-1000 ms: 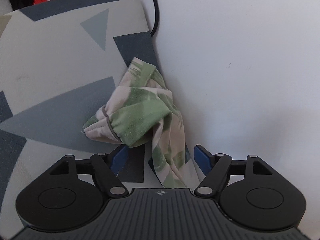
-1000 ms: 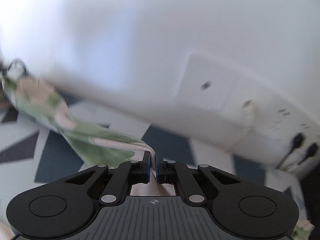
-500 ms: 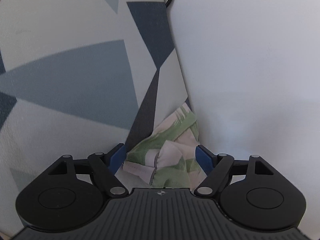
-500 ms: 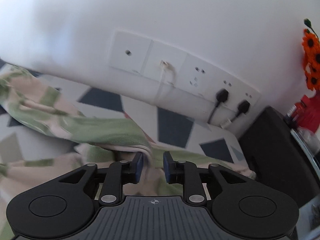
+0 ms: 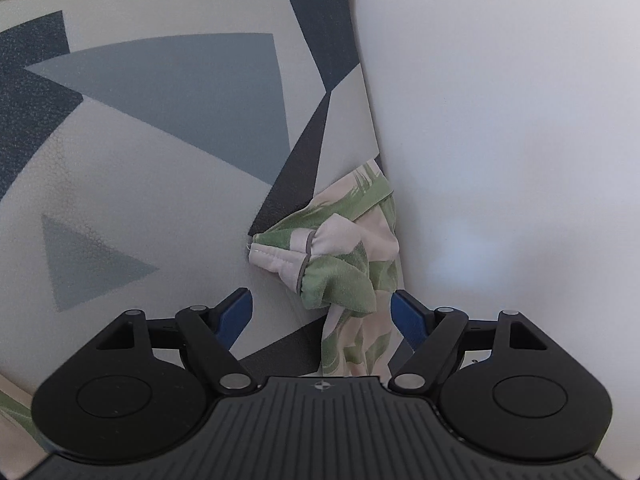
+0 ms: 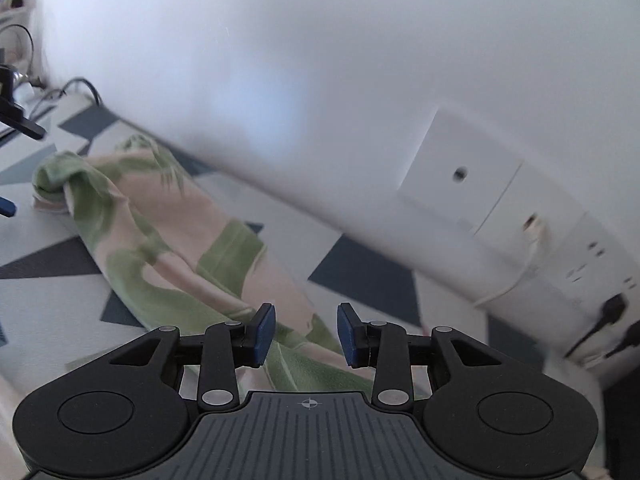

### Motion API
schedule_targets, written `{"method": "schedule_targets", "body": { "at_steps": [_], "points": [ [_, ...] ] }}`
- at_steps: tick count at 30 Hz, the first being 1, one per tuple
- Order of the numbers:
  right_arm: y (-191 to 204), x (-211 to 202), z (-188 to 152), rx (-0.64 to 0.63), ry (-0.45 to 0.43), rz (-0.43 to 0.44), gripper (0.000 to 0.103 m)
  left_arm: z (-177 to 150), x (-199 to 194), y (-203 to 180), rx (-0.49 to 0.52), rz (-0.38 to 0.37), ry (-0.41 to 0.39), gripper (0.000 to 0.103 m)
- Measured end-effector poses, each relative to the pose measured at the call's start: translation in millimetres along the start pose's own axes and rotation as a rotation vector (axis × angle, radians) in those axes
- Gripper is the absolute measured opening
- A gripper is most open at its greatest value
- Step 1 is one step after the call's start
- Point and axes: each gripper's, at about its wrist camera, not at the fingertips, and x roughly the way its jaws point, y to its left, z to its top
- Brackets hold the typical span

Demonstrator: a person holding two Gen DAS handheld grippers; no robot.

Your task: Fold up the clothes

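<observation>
A crumpled green-and-cream patterned garment (image 5: pixel 344 264) lies on the geometric grey, white and navy table cover (image 5: pixel 160 112), bunched against the white wall. My left gripper (image 5: pixel 322 312) is open, its blue pads on either side of the garment's near end, not closed on it. In the right wrist view the same garment (image 6: pixel 168 248) stretches as a long twisted strip from the far left toward my right gripper (image 6: pixel 306 338), which is open above its near end. Part of the left gripper (image 6: pixel 16 120) shows at the far left edge.
The white wall (image 5: pixel 500 120) runs right beside the garment. A white socket panel (image 6: pixel 500 216) with black plugs (image 6: pixel 612 312) sits on the wall at the right. A black cable (image 6: pixel 80 88) lies at the table's far left end.
My right gripper was shut on the garment a second ago, then opened and let it drop onto the table. My left gripper stayed open and shifted slightly over the bunched end.
</observation>
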Motion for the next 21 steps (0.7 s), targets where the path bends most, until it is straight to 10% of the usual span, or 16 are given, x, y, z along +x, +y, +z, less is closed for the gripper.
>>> {"method": "schedule_targets", "body": {
  "at_steps": [9,12,21],
  "points": [
    [12,19,-8,-0.124,0.093,0.145,0.031,-3,20,-6,0.003,0.011,0.014,0.078],
    [13,18,-4,-0.148,0.091,0.142,0.004,-3,19,-6,0.006,0.017,0.015,0.078],
    [24,-30,-8,-0.34,0.045,0.277,0.0,2,12,0,-0.003,0.028,-0.007,0.078]
  ]
}}
